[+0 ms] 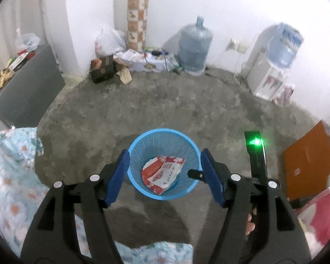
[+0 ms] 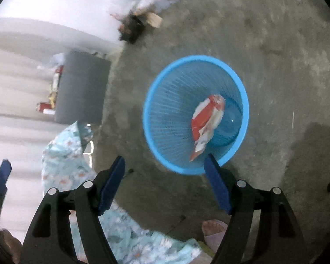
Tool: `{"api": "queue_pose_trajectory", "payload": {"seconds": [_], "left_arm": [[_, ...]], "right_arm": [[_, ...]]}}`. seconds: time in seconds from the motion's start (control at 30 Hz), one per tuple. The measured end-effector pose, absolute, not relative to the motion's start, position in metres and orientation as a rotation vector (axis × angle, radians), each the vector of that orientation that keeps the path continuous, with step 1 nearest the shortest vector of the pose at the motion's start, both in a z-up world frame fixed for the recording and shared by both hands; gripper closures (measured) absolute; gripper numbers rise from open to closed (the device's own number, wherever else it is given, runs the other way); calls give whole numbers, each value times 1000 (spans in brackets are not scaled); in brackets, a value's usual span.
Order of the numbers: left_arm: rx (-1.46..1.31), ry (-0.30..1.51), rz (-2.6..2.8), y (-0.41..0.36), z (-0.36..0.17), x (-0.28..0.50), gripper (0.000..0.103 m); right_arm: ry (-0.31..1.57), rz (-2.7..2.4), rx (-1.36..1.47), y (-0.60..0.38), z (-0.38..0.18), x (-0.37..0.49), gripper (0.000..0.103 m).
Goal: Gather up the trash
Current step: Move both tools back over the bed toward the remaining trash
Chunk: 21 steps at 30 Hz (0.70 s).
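Observation:
A blue mesh wastebasket [image 1: 134,147] stands on the concrete floor, and it also shows in the right wrist view [image 2: 165,110]. A crumpled red and white wrapper [image 1: 162,172] lies inside it, seen too in the right wrist view [image 2: 206,121]. My left gripper [image 1: 165,171] is open and empty, held above the basket with a finger on each side of the rim. My right gripper [image 2: 166,171] is open and empty, just beside the basket's near rim. The right gripper's body with a green light [image 1: 256,151] shows right of the basket.
A floral blue bedsheet [image 1: 13,176] covers a bed edge at left, also in the right wrist view [image 2: 63,160]. A grey cabinet [image 1: 28,90], water jug [image 1: 195,48], dispenser [image 1: 272,70], orange board [image 1: 308,162] and clutter [image 1: 112,68] line the walls. A bare foot [image 2: 213,228] is near.

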<state>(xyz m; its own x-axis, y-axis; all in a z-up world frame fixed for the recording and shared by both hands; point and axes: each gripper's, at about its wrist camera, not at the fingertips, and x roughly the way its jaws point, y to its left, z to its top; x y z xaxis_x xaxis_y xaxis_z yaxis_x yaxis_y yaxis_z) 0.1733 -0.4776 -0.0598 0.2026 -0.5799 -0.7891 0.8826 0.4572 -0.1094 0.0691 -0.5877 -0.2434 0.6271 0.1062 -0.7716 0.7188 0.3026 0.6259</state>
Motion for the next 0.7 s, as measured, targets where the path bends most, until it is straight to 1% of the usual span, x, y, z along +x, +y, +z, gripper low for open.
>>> {"api": "queue_pose_trajectory", "payload": {"seconds": [0.13, 0.27, 0.4, 0.43, 0.5, 0.57, 0.63, 0.7], "left_arm": [[313, 846, -1073, -433, -18, 155, 38], [274, 849, -1067, -384, 10, 133, 31], [243, 880, -1052, -327, 25, 107, 26], [240, 877, -1041, -314, 27, 102, 23], [221, 850, -1027, -284, 33, 90, 22], [195, 815, -998, -245, 41, 77, 18], [173, 792, -944, -211, 45, 69, 17], [148, 769, -876, -175, 50, 64, 16]], "right_arm": [[790, -477, 1090, -551, -194, 57, 30], [760, -459, 928, -505, -142, 50, 25], [764, -446, 741, -459, -96, 51, 20], [764, -441, 704, -451, -87, 52, 17], [753, -439, 641, -433, -69, 49, 13], [752, -444, 574, -414, -53, 49, 10], [750, -451, 500, -391, -37, 50, 7], [740, -446, 441, -370, -25, 53, 7]]}}
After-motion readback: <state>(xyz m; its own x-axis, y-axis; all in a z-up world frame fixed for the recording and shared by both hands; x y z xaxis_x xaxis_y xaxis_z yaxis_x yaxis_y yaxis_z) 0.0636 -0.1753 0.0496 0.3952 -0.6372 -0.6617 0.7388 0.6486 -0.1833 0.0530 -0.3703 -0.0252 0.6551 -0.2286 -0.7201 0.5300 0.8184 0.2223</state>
